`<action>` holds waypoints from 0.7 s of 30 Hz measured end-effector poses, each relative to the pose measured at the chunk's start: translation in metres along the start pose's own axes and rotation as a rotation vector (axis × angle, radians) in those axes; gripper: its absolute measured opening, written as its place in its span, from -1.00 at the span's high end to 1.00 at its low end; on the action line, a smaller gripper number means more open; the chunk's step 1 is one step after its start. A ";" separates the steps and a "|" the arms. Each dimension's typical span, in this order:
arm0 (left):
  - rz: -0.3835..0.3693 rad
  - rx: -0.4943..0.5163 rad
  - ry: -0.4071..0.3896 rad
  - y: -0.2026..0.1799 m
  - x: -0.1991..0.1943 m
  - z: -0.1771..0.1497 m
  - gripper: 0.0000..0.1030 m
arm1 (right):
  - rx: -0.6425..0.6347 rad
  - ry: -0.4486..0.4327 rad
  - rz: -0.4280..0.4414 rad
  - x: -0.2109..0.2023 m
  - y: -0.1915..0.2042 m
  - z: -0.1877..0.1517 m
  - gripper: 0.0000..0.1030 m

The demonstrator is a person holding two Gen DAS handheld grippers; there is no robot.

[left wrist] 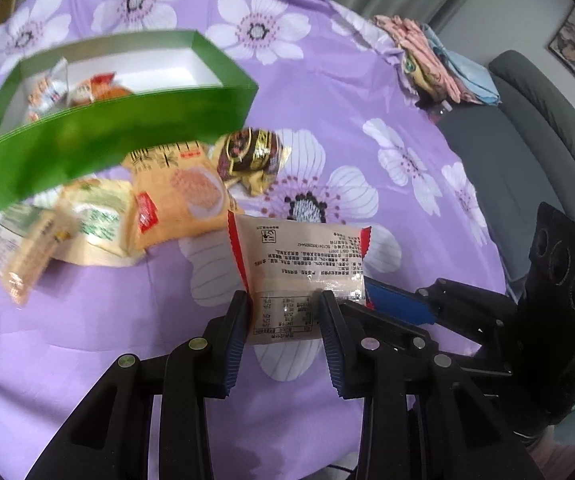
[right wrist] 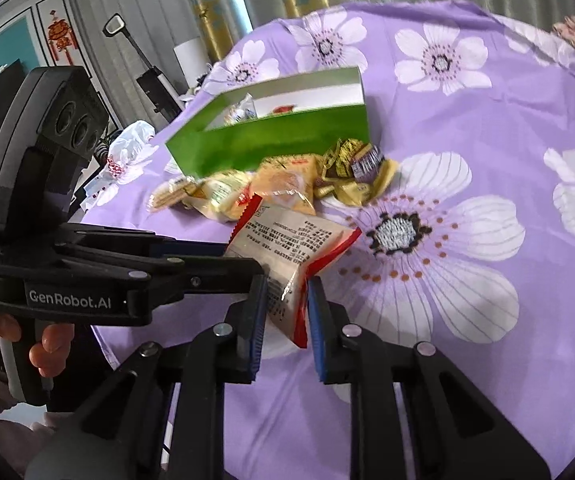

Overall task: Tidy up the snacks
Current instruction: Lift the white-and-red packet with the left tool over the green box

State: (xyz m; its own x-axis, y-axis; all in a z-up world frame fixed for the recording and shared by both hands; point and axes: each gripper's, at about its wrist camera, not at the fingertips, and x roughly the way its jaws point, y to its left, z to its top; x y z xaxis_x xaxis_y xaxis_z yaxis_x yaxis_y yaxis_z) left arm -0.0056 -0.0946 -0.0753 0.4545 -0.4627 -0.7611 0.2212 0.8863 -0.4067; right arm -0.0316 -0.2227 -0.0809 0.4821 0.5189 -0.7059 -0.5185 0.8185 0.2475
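Both grippers hold one snack packet (left wrist: pixel 299 264), pale with red ends and printed text, above the purple flowered cloth. My left gripper (left wrist: pixel 283 320) is shut on its near end. My right gripper (right wrist: pixel 285 304) is shut on the packet's (right wrist: pixel 287 248) red-edged end; it shows at the right in the left wrist view (left wrist: pixel 399 300). The left gripper (right wrist: pixel 243 256) comes in from the left in the right wrist view. A green box (left wrist: pixel 99 120) with a white inside holds a few packets. It also shows in the right wrist view (right wrist: pixel 271 140).
Loose snacks lie in front of the box: an orange packet (left wrist: pixel 179 192), a yellow-green packet (left wrist: pixel 99 216), a dark gold-wrapped one (left wrist: pixel 251 156) and a small bar (left wrist: pixel 27 256). Folded clothes (left wrist: pixel 427 56) sit at the table's far right edge, with a grey sofa (left wrist: pixel 527 140) beyond.
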 end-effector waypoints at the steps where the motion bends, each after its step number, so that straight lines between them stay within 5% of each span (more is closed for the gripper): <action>1: 0.006 0.004 -0.012 -0.001 -0.004 0.001 0.31 | -0.007 -0.006 -0.001 -0.002 0.003 0.002 0.60; 21: 0.074 -0.010 -0.162 0.041 -0.052 0.023 0.31 | -0.124 -0.060 0.032 0.008 0.051 0.056 0.60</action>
State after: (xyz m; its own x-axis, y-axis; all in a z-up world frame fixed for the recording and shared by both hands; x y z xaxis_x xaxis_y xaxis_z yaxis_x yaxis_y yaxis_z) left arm -0.0009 -0.0338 -0.0405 0.6026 -0.3871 -0.6979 0.1739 0.9172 -0.3585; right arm -0.0144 -0.1630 -0.0373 0.5038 0.5607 -0.6571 -0.6158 0.7666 0.1821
